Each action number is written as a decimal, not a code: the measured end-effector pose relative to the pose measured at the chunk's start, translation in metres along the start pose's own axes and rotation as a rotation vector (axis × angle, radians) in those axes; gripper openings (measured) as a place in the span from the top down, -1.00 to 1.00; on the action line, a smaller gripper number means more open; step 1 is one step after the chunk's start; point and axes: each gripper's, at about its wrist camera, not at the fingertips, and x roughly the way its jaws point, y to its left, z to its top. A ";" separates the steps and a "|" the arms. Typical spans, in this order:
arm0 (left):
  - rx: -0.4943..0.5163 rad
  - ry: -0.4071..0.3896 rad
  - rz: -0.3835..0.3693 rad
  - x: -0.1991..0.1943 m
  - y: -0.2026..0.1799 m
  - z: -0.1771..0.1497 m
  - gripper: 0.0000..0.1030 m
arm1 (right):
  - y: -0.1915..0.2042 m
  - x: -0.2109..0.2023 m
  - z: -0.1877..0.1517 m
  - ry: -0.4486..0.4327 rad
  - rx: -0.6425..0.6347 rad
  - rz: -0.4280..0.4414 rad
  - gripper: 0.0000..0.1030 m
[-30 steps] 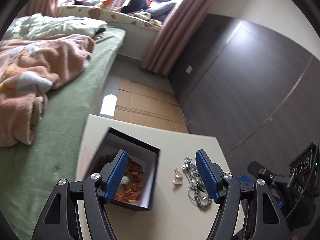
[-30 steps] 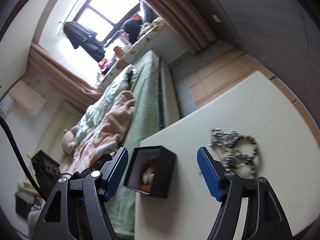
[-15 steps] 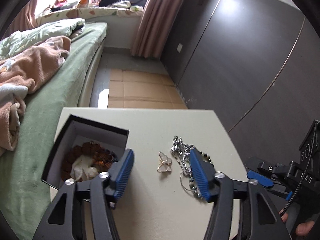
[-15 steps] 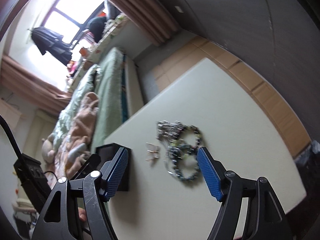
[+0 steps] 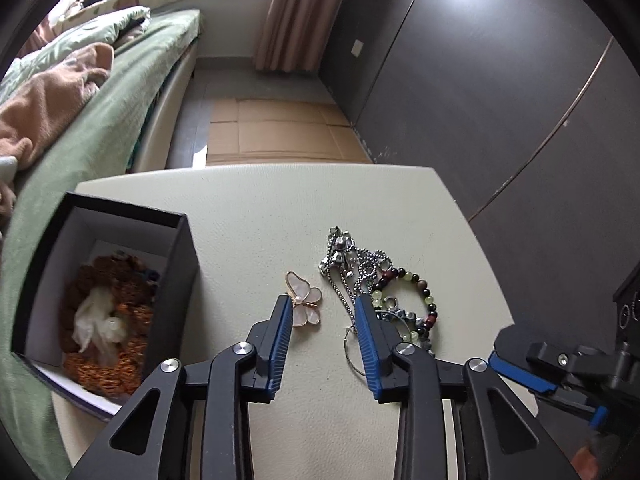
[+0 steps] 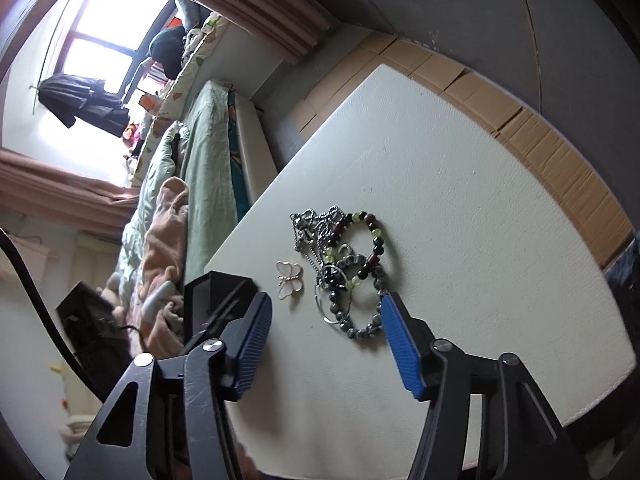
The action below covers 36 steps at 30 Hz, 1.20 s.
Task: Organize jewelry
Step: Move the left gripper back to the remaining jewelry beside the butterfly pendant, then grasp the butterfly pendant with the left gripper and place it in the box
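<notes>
A: Two grippers over a pale table (image 5: 280, 216). Left gripper (image 5: 322, 312) narrow and closing, angled down at a butterfly brooch (image 5: 303, 300); left pad touching or just beside the brooch's wing (contact cannot be told), nothing pinched.

B: Right gripper (image 6: 326, 320) about half wide, also closing, nothing between the pads. Just ahead of it, a tangle: beaded bracelets (image 6: 360, 276) lying over a silver ball chain (image 6: 316, 224) and a thin wire hoop (image 6: 324, 312).

A: Same tangle seen beside the left gripper's right finger (image 5: 368, 344), bracelets (image 5: 416, 300) partly behind it, chain (image 5: 352, 256) farther off. Brooch flat on the table, just left of the pile, apart from it.

B: Open black box (image 5: 120, 292) at the table's left edge, white inside, holding a brown beaded coil (image 5: 132, 312) around something white (material unclear). Box corner (image 6: 220, 292) visible behind the right gripper's left finger.

A: Beyond the table: green-covered bed (image 5: 132, 80), peach blanket (image 5: 52, 96), cardboard on the floor (image 5: 276, 128), dark wall panels (image 5: 480, 92).
</notes>
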 end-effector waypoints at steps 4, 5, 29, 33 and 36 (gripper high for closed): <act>0.003 0.009 0.028 0.011 -0.001 0.001 0.41 | -0.004 0.004 0.001 0.016 0.029 0.005 -0.08; 0.003 0.013 0.034 0.014 -0.001 0.001 0.43 | -0.005 0.005 0.001 0.020 0.036 0.008 -0.08; 0.025 -0.010 0.095 0.026 0.004 0.002 0.76 | -0.001 0.011 0.003 0.034 0.000 -0.017 -0.08; 0.014 -0.024 0.076 0.017 0.006 0.003 0.76 | 0.001 0.018 0.003 0.043 -0.006 -0.011 0.06; 0.005 -0.039 0.061 0.008 0.008 0.004 0.76 | 0.002 0.028 0.002 0.067 -0.007 -0.015 0.14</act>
